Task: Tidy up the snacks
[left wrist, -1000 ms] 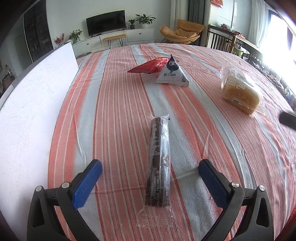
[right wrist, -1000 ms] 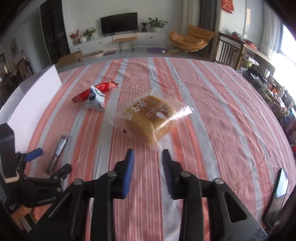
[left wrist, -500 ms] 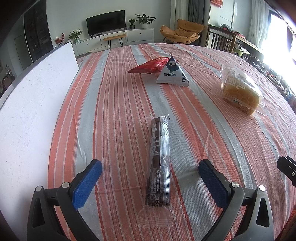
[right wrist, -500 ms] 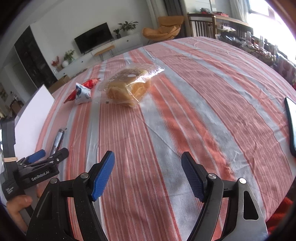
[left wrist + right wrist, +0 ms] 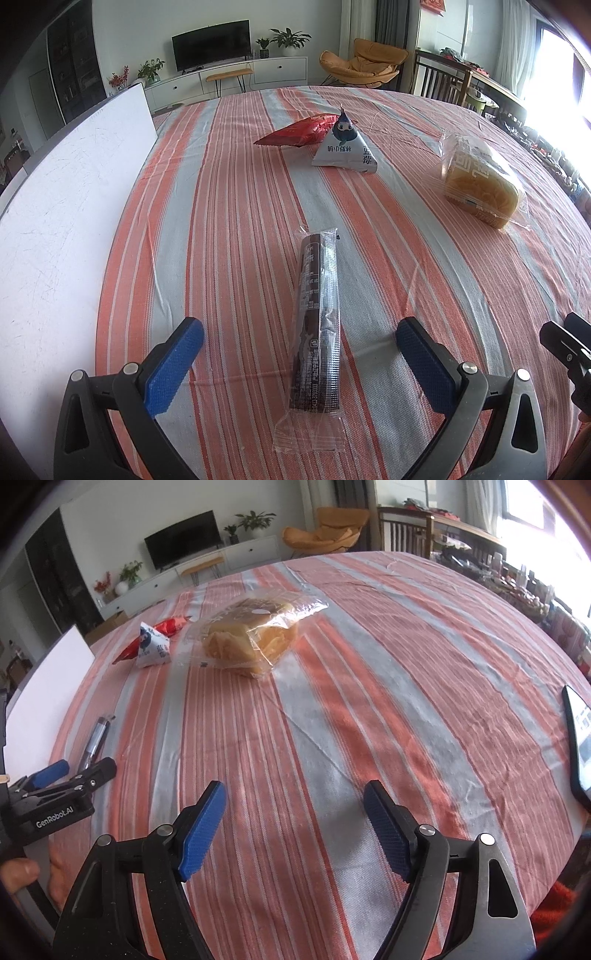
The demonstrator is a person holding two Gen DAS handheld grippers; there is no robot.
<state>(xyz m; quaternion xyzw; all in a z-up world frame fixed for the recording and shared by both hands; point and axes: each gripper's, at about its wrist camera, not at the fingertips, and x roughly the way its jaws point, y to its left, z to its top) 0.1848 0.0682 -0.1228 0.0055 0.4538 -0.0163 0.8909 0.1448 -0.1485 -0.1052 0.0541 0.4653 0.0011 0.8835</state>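
Left tongs [image 5: 299, 343] gape wide astride the bar [image 5: 319, 325], pads clear of it. Right tongs [image 5: 293, 821] are opening over bare worktop [image 5: 369, 686], grasping nothing.

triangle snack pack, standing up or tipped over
Standing up: the triangle snack pack rests on its flat base with its tip pointing up, beside the red packet.

Matt woven striped tablecloth [image 5: 229, 206]; glossy clear plastic wraps the chocolate bar [image 5: 319, 317] and bread [image 5: 251, 638].
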